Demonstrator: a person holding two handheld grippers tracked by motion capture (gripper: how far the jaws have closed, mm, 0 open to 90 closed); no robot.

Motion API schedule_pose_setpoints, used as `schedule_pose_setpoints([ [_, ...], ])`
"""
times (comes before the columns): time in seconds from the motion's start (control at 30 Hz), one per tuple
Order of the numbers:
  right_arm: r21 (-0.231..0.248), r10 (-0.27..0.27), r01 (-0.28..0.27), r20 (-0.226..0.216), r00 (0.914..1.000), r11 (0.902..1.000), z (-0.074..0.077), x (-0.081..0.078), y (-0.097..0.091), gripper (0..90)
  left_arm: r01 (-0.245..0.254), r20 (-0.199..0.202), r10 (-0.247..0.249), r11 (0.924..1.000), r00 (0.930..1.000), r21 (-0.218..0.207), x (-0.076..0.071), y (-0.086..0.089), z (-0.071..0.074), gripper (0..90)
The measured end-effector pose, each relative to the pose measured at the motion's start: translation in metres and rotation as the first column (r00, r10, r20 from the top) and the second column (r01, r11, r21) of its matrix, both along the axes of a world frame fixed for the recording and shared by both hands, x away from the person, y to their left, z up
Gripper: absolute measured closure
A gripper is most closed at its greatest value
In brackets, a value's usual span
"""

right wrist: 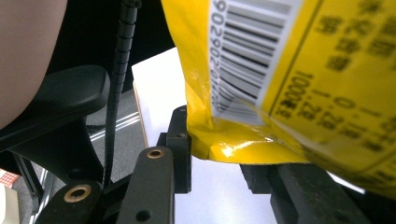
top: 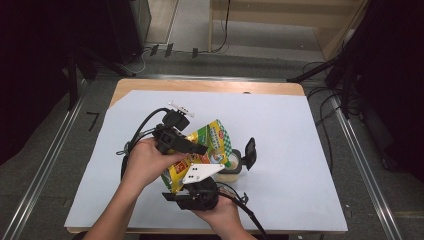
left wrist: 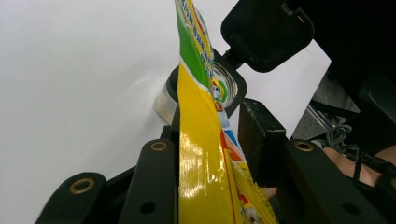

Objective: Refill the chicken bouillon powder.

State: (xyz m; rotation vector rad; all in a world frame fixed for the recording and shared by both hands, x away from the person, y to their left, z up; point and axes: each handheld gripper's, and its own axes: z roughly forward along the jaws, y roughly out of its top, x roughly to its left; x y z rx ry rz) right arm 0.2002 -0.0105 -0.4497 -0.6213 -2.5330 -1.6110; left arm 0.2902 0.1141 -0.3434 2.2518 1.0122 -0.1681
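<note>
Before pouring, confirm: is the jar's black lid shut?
No, the black lid stands flipped open beside the jar mouth, under the yellow packet.

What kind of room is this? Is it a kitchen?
Probably not a kitchen: it looks like a lab or recording studio. A small wooden table covered with white paper stands among black stands, with cables on a grey floor.

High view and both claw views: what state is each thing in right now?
Pouch: tilted, lifted above the jar, held at two places.
Jar: upright on the white sheet, open.
Jar lid: flipped up, hinged, black.
Left claw: pouch edge between its jaws, one jaw apart from it.
Right claw: shut on the pouch's bottom corner.
</note>
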Motion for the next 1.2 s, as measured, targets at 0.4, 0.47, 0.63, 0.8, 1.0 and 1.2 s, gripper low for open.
schedule_pose_setpoints([
  [0.4, -0.034, 0.014, -0.014, -0.005, 0.9999, 0.9993, -0.005, -0.001, 0.006, 67.3, 0.000, 0.041, -0.003, 0.9981, 0.9991, 0.062, -0.003, -0.005, 0.001, 88.0],
  [0.47, -0.035, 0.012, -0.012, -0.004, 0.9999, 0.9993, -0.005, 0.000, 0.006, 68.1, -0.001, 0.047, -0.002, 0.9978, 0.9989, 0.066, -0.004, -0.006, 0.002, 88.3],
  [0.63, -0.035, 0.011, -0.011, 0.002, 0.9999, 0.9993, -0.003, -0.001, 0.006, 71.5, 0.001, 0.044, -0.003, 0.9988, 0.9990, 0.049, -0.005, -0.010, 0.003, 87.6],
  [0.8, -0.024, 0.011, -0.011, -0.011, 0.9999, 0.9997, -0.003, -0.001, 0.006, 73.3, 0.012, 0.023, -0.012, 0.9998, 0.9997, 0.013, -0.004, -0.011, 0.003, 86.1],
  [1.0, -0.005, 0.009, -0.009, -0.017, 0.9998, 0.9999, -0.001, 0.001, 0.004, 73.3, 0.016, 0.030, -0.015, 0.9998, 0.9994, -0.009, 0.001, -0.011, 0.003, 83.9],
  [1.2, -0.002, 0.009, -0.009, -0.016, 0.9998, 1.0000, 0.001, 0.004, 0.005, 73.2, 0.017, 0.041, -0.017, 0.9998, 0.9990, -0.007, 0.006, -0.011, 0.004, 84.3],
])
